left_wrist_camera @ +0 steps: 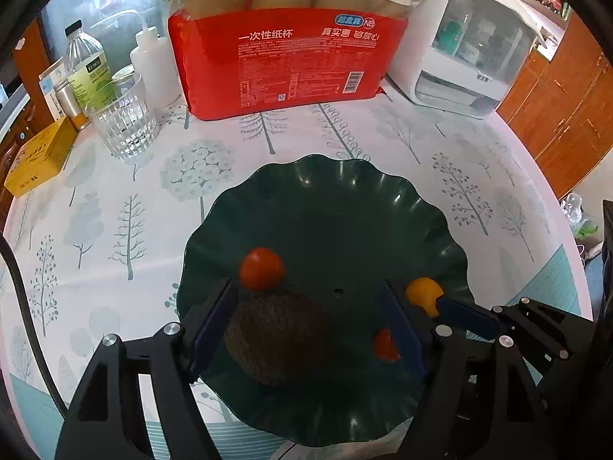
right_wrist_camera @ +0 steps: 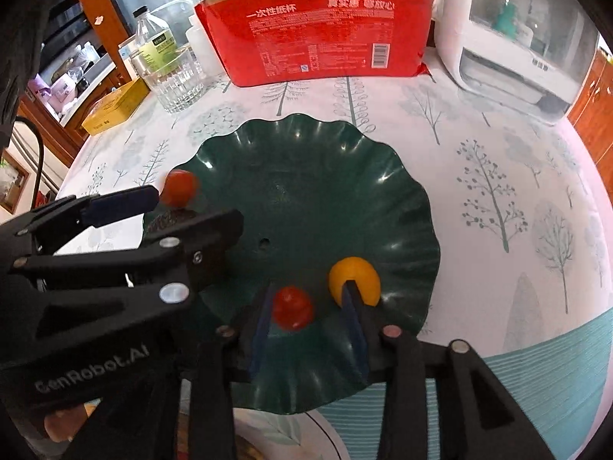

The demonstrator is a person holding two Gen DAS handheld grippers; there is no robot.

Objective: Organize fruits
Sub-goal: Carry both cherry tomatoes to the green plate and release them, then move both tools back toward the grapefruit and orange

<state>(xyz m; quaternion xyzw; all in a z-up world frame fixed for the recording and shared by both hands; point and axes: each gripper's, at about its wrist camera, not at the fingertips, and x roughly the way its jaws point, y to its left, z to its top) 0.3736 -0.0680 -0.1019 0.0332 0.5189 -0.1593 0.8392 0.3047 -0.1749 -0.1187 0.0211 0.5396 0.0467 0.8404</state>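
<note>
A dark green wavy plate (left_wrist_camera: pixel 345 199) (right_wrist_camera: pixel 325 161) lies on the table. In it are a brown fuzzy kiwi (left_wrist_camera: pixel 276 337), an orange-red tomato (left_wrist_camera: pixel 261 269) (right_wrist_camera: pixel 179 188), a small red tomato (left_wrist_camera: pixel 385 345) (right_wrist_camera: pixel 292 308) and a yellow fruit (left_wrist_camera: pixel 423 294) (right_wrist_camera: pixel 354 280). My left gripper (left_wrist_camera: pixel 310 326) is open, its fingers on either side of the kiwi, with gaps. My right gripper (right_wrist_camera: pixel 310 329) is open around the small red tomato, not touching it. The left gripper (right_wrist_camera: pixel 187 211) also shows in the right wrist view.
A red pack of paper cups (left_wrist_camera: pixel 291 57) (right_wrist_camera: pixel 322 30) stands behind the plate. A glass (left_wrist_camera: pixel 122 119) (right_wrist_camera: pixel 176 80), bottles (left_wrist_camera: pixel 82 65) and a yellow box (left_wrist_camera: pixel 38 157) are at the back left. A white appliance (left_wrist_camera: pixel 467 46) (right_wrist_camera: pixel 513 46) stands at the back right.
</note>
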